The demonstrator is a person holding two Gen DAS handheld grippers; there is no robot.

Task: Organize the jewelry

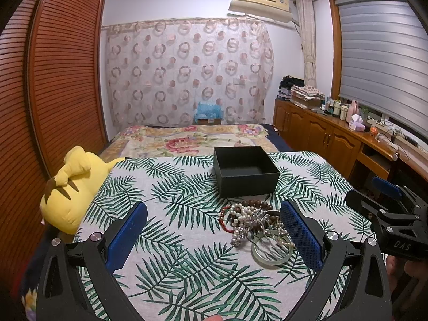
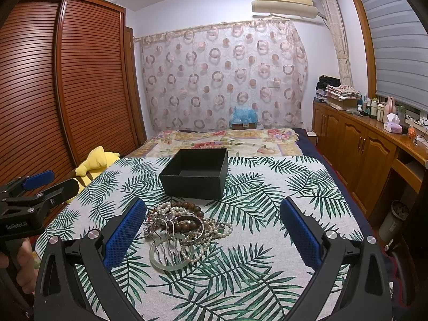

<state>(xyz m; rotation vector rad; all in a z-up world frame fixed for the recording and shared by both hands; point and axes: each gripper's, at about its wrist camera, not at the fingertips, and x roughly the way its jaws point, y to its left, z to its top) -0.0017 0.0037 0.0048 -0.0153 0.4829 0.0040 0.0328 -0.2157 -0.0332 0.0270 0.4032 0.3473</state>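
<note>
Surface: leaf-print board (image 1: 165, 187) over bed | jewelry heap (image 2: 184, 227) lower centre, black box (image 2: 196, 172) just behind | my left gripper (image 1: 214, 227), right gripper (image 2: 212, 227) both spread, empty | board edges bare.

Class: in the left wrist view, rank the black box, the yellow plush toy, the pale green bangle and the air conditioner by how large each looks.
1. Yellow plush toy, about level with
2. Black box: too close to separate.
3. Air conditioner, far away, so its real size is unsure.
4. Pale green bangle.
</note>
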